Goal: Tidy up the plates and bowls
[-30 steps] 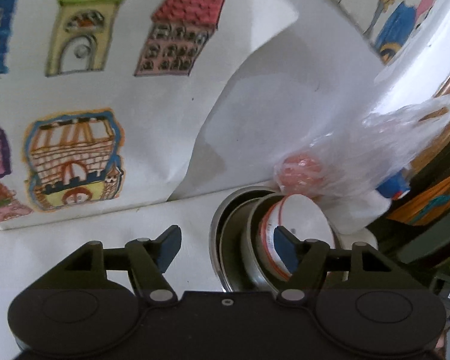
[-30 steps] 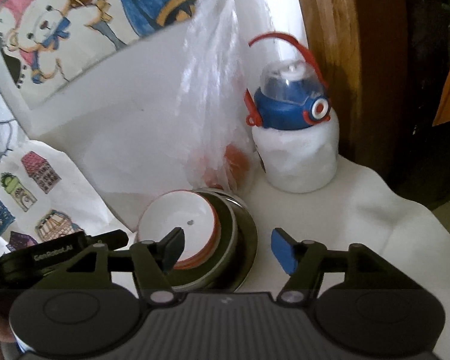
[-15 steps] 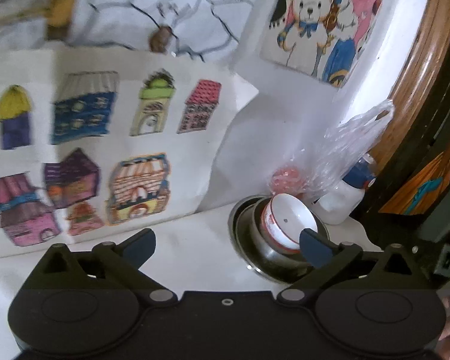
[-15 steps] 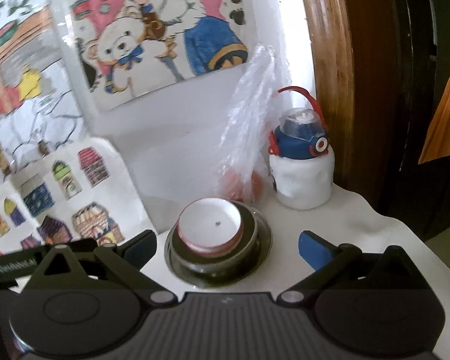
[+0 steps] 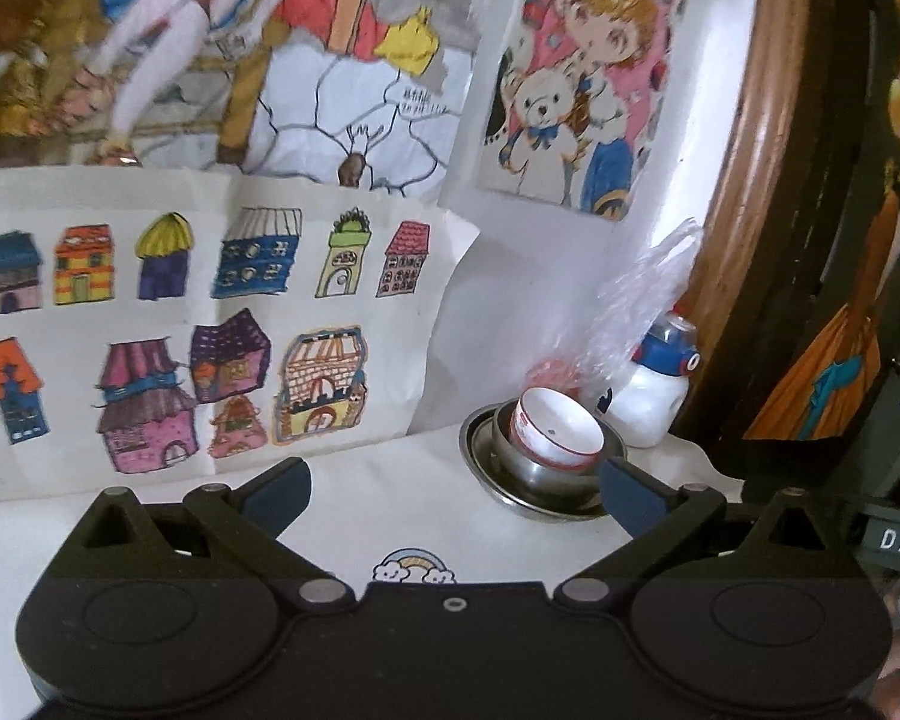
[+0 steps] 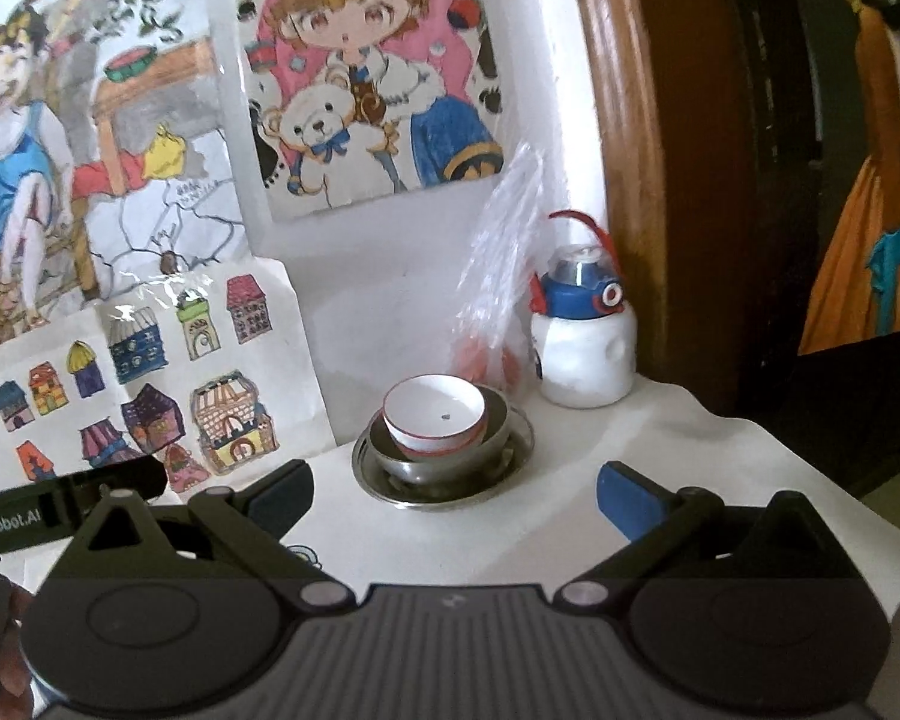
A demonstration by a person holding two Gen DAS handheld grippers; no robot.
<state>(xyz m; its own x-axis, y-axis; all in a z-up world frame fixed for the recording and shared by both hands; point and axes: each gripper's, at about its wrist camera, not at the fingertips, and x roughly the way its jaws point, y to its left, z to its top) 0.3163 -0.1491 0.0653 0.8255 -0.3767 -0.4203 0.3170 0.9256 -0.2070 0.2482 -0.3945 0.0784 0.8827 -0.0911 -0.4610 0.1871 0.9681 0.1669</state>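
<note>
Standing at the back of the white-covered desk [image 6: 720,462]: a red-rimmed white bowl [image 6: 435,414] nested in a steel bowl [image 6: 444,459] on a steel plate [image 6: 510,471], close to the wall; seen from the left wrist as the same stack, white bowl [image 5: 555,426] tilted in the steel bowl [image 5: 546,471]. Crowding just behind: a clear plastic bag [image 6: 501,276] with something reddish inside; beside it a white bottle [image 6: 585,354] with blue cap and red strap, near a wooden frame [image 6: 618,138]. Leaning on the wall: a sheet of drawn houses [image 5: 168,336]; above, a drawing of a child with a teddy bear [image 6: 360,72]. Reading "enRobot.AI" on the left gripper [image 5: 453,489] in the right view and "DAS" at the left view's edge. Spread wide and empty, fingers of both left and right gripper [image 6: 453,495], short of the stack. Printed on the cloth: a small rainbow [image 5: 414,564].
</note>
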